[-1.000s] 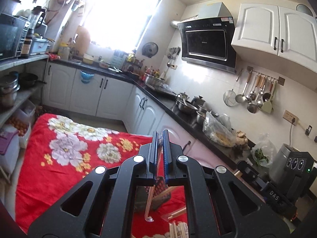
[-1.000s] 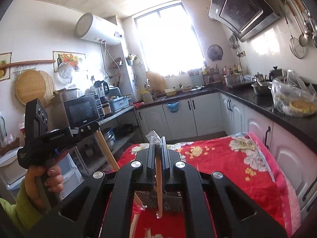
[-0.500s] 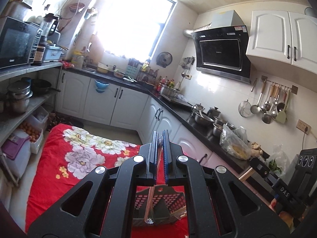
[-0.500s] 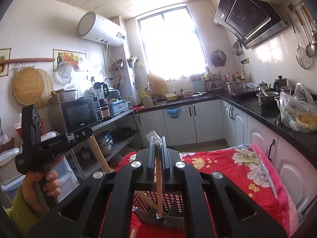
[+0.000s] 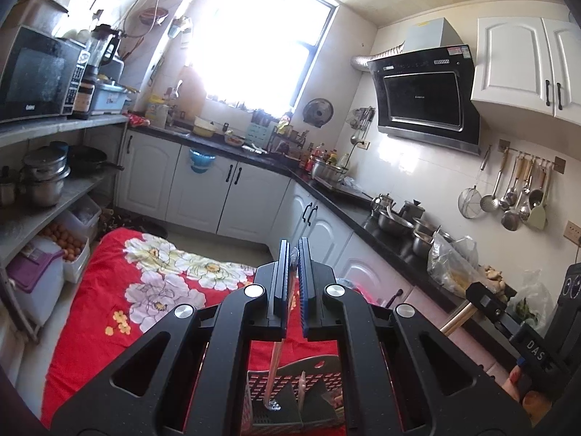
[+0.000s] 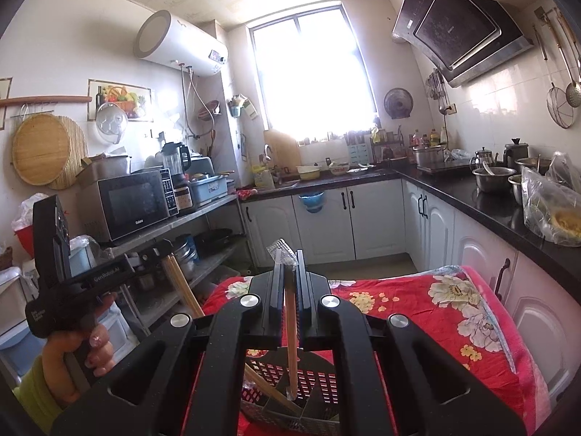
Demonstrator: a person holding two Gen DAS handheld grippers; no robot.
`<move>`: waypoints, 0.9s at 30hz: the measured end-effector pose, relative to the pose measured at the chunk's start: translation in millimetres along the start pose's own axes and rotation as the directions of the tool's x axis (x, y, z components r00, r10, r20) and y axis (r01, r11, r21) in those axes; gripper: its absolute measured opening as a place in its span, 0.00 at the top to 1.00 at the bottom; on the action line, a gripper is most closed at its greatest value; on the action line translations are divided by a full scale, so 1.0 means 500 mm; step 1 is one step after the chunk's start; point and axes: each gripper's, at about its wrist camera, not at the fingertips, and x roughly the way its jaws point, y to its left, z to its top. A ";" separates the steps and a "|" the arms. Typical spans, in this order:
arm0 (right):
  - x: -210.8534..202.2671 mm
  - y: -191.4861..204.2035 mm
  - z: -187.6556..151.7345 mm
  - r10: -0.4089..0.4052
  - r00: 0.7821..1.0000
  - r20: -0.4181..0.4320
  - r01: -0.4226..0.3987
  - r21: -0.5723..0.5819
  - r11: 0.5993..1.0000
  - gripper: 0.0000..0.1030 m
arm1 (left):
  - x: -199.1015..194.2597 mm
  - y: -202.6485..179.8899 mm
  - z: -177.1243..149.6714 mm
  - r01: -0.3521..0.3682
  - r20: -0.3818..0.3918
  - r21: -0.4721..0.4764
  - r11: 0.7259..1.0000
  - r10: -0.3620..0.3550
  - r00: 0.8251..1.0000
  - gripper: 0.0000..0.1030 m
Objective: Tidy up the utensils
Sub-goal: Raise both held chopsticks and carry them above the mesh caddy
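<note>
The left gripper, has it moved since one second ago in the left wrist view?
Yes. The left gripper, shut on wrapped chopsticks, has advanced over the red cloth: the utensil basket, earlier barely visible, now lies directly under the chopstick tips.

Sat on floral cloth (image 6: 454, 312): slotted utensil basket (image 6: 312, 381), straight ahead below both grippers. Hung over basket: wrapped chopsticks (image 6: 290, 327) in right gripper (image 6: 288, 290), another wrapped pair (image 5: 275, 363) in left gripper (image 5: 295, 283). Counter (image 6: 483, 200) ran along right.
</note>
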 end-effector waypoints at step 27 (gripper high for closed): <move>0.117 -0.055 -0.112 -0.068 0.997 -0.042 0.069 0.019 0.997 0.95 | 0.091 0.037 -0.147 -0.004 -0.093 -0.019 1.000 0.002 0.996 0.98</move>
